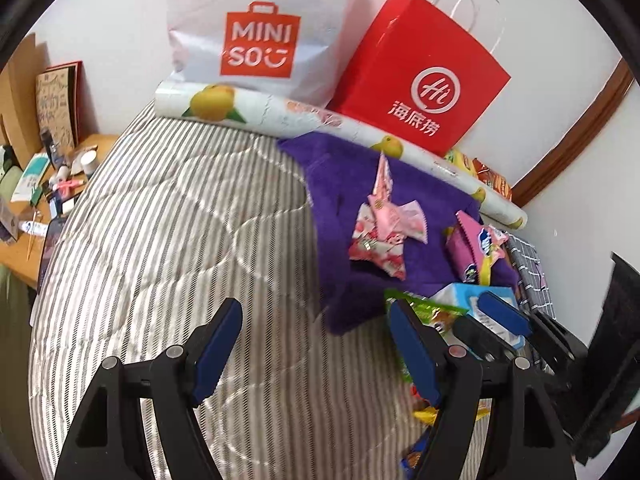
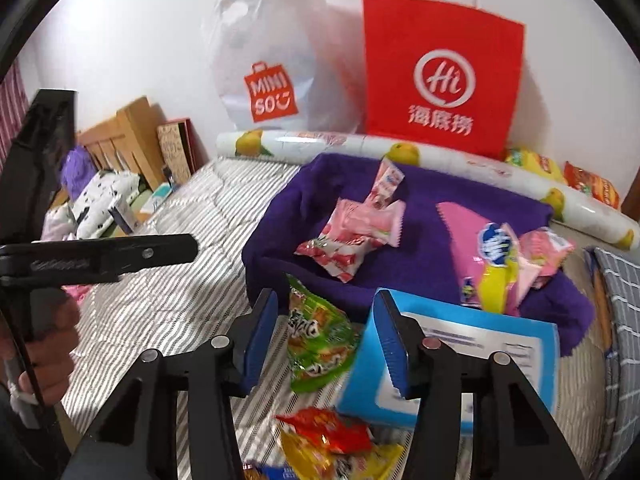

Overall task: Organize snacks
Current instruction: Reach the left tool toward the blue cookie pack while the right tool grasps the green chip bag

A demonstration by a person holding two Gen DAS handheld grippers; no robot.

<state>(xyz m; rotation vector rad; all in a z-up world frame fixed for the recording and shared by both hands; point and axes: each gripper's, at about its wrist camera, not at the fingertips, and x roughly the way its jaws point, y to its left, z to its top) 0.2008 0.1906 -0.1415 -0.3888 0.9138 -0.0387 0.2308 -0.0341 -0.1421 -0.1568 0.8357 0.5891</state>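
Observation:
My left gripper [image 1: 316, 344] hangs open over the striped quilt [image 1: 168, 216] with nothing between its fingers. My right gripper [image 2: 326, 344] is also open. A green snack packet [image 2: 320, 344] lies between its blue pads, which stand clear of it on both sides. A blue box [image 2: 500, 328] sits just right of that gripper. Red and yellow packets [image 2: 328, 428] lie below it. Several pink packets [image 2: 352, 232] rest on a purple cloth [image 2: 280, 232] further back. In the left wrist view the right gripper [image 1: 486, 318] shows at the right, by the green packet [image 1: 432, 312].
A white Miniso bag [image 1: 256, 40] and a red paper bag [image 1: 424, 80] lean on the wall behind a fruit-printed roll [image 1: 280, 112]. More snack packets [image 2: 560, 172] lie behind the roll. A cluttered desk [image 1: 24, 216] stands left, a grey checked cushion [image 2: 616, 300] right.

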